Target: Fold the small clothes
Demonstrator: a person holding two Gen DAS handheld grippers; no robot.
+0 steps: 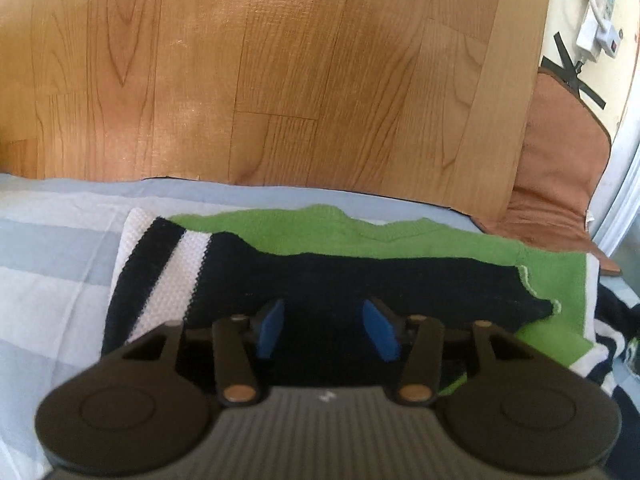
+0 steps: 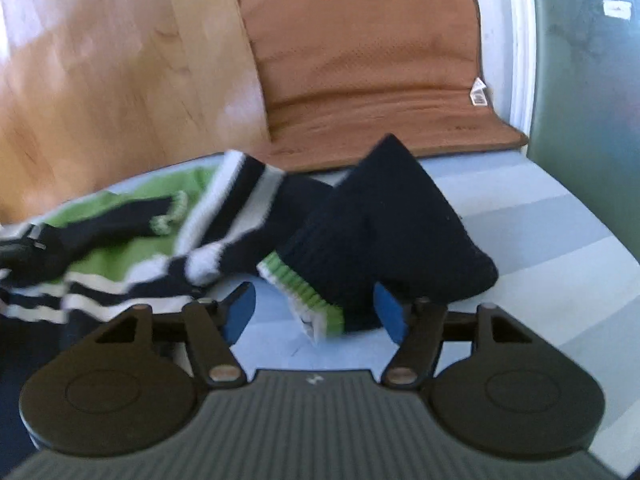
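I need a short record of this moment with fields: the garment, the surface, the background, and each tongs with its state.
garment: knitted sweater, navy, green and white, lying partly folded
sleeve: navy with green and white cuff, bunched up in the right wrist view
surface: blue and white striped cloth
background: wooden floor, brown cushion
left tongs: open, over the navy part, pads not pressing
right tongs: open, the cuff between its fingers, not clamped

wood floor [image 1: 280,60], brown cushion [image 2: 360,40], perhaps a power strip [image 1: 596,28].
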